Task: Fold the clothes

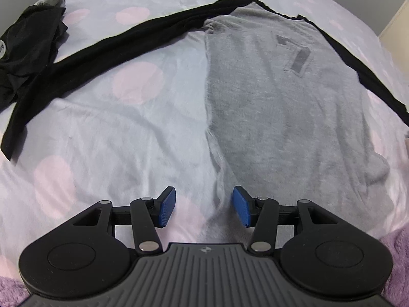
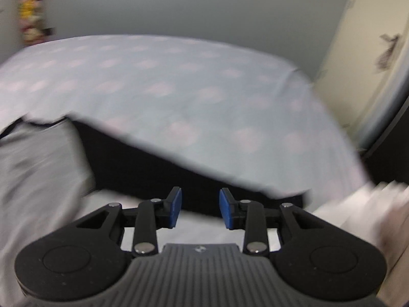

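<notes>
Both claws, left claw (image 1: 204, 206) and right claw (image 2: 200, 207), gape partway, empty.

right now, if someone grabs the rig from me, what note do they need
Left tongs: open, empty, hovering over the hem edge of the grey long-sleeved shirt with black sleeves.
Right tongs: open, nothing between the pads, above the shirt's black sleeve; that view is blurred.
Shirt lies flat on the pale polka-dot bedsheet, both sleeves spread out. A crumpled black garment waits at far left.
Done: shirt laid out. Left: every fold.
</notes>
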{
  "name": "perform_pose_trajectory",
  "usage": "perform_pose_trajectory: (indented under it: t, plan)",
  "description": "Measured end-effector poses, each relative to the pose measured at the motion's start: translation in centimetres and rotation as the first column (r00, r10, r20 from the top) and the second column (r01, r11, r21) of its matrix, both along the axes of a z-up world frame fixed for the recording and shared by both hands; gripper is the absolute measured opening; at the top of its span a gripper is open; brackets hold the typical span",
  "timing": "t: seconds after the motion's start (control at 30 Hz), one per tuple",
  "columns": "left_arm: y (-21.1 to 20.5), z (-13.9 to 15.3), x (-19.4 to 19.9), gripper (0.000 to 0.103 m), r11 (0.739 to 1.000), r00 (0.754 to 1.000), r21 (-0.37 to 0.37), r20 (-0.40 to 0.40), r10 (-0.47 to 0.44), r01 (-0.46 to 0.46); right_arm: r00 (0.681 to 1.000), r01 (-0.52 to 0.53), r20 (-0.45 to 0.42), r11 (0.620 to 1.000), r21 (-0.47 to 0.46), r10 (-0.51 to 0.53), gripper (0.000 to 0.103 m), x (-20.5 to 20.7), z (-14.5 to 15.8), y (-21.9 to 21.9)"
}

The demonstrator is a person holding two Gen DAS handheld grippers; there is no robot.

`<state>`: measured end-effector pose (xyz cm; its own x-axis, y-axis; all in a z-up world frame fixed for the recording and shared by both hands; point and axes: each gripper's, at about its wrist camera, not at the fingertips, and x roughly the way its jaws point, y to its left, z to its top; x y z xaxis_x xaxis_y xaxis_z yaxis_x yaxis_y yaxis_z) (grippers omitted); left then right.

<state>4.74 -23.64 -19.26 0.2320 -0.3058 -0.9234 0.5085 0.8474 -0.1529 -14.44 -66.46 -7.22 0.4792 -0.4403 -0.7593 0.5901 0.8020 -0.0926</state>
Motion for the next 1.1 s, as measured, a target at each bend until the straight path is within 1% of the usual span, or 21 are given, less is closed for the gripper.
perform_pose_trajectory:
  t: [0.1,0.23,0.27,0.3,0.33,0.37,0.43,0.5,0.53,0.57,0.6,0.63,0.7,0.73,0.77,0.8,0.83,0.9,0.97,1.03,1.1]
  plan:
    - [0.1,-0.2,-0.5,0.048,1.000,1.000,-0.008,-0.008,-0.008,0.008,0.997,-0.075,0.018,0.990,0.123,0.074,0.036,-1.3,-2.5,4.6]
    - [-0.3,-1.0,-0.7,0.048,1.000,1.000,0.013,-0.010,0.010,-0.009,0.991,-0.135,0.040,0.945,0.298,0.129,0.037,-2.8,-6.3,10.4]
    - [-0.4,-1.1,-0.7,0.048,1.000,1.000,0.007,-0.015,0.016,-0.016,0.991,-0.137,0.039,0.935,0.328,0.131,0.040,-3.1,-7.1,11.4]
    - [-0.4,-1.2,-0.7,0.048,1.000,1.000,0.001,-0.019,0.022,-0.022,0.991,-0.136,0.038,0.925,0.354,0.132,0.048,-3.3,-8.0,12.5]
    - [-0.5,-1.3,-0.9,0.048,1.000,1.000,-0.001,-0.019,0.025,-0.025,0.991,-0.130,0.035,0.918,0.376,0.126,0.051,-3.6,-8.7,13.2]
    - [-0.5,-1.4,-1.0,0.048,1.000,1.000,0.001,-0.017,0.025,-0.025,0.993,-0.120,0.030,0.911,0.395,0.118,0.054,-3.8,-9.2,13.9]
    - [-0.5,-1.5,-1.2,0.047,1.000,1.000,0.009,-0.014,0.026,-0.025,0.995,-0.096,0.015,0.903,0.420,0.099,0.055,-4.3,-10.3,15.5]
    - [-0.5,-1.7,-1.3,0.047,1.000,1.000,0.011,-0.016,0.025,-0.025,0.996,-0.082,-0.003,0.906,0.414,0.092,0.057,-4.3,-10.7,16.0]
    - [-0.4,-1.9,-1.3,0.044,1.000,0.999,0.009,-0.021,0.027,-0.027,0.996,-0.080,-0.011,0.908,0.411,0.093,0.059,-4.0,-10.9,15.9]
    - [-0.3,-2.0,-1.3,0.040,0.999,0.999,0.004,-0.028,0.032,-0.032,0.995,-0.078,-0.019,0.908,0.412,0.094,0.065,-3.7,-11.2,15.7]
    - [-0.1,-2.2,-1.3,0.038,0.999,0.999,-0.001,-0.035,0.036,-0.036,0.995,-0.076,-0.031,0.902,0.425,0.099,0.065,-3.6,-11.4,15.5]
    - [0.0,-2.4,-1.4,0.033,0.999,0.999,-0.006,-0.041,0.036,-0.036,0.993,-0.083,-0.043,0.901,0.427,0.112,0.065,-3.5,-11.5,15.6]
    - [0.1,-2.6,-1.6,0.026,0.999,0.998,-0.014,-0.045,0.032,-0.033,0.987,-0.105,-0.066,0.905,0.411,0.144,0.065,-3.2,-11.7,16.1]
    - [0.1,-2.6,-1.7,0.022,0.999,0.999,-0.017,-0.041,0.033,-0.033,0.984,-0.116,-0.077,0.907,0.404,0.160,0.063,-3.0,-11.8,16.4]
    - [0.2,-2.6,-1.8,0.018,0.999,0.999,-0.020,-0.038,0.033,-0.034,0.980,-0.127,-0.089,0.909,0.397,0.176,0.052,-2.9,-11.9,16.7]
    - [0.2,-2.6,-1.9,0.015,0.999,0.999,-0.023,-0.033,0.030,-0.030,0.976,-0.137,-0.106,0.916,0.377,0.189,0.036,-2.7,-11.9,17.2]
    - [0.1,-2.5,-2.1,0.010,0.999,0.999,-0.027,-0.028,0.021,-0.022,0.972,-0.148,-0.116,0.920,0.362,0.202,0.031,-2.7,-11.9,17.5]
    - [0.1,-2.3,-2.2,0.008,0.999,1.000,-0.040,-0.020,0.015,-0.015,0.968,-0.169,-0.117,0.921,0.350,0.222,0.011,-2.8,-11.7,17.9]
    - [0.4,-1.8,-2.4,0.007,0.997,1.000,-0.072,-0.003,0.018,-0.019,0.971,-0.170,-0.101,0.920,0.353,0.218,0.008,-3.1,-11.4,17.7]
    - [0.8,-0.9,-2.5,0.006,0.993,0.999,-0.113,0.013,0.032,-0.030,0.980,-0.148,-0.070,0.919,0.365,0.186,0.007,-3.7,-10.9,17.4]
    - [1.4,0.1,-2.5,0.005,0.987,0.998,-0.156,0.027,0.048,-0.043,0.990,-0.120,-0.018,0.904,0.410,0.139,0.006,-4.4,-10.0,16.8]
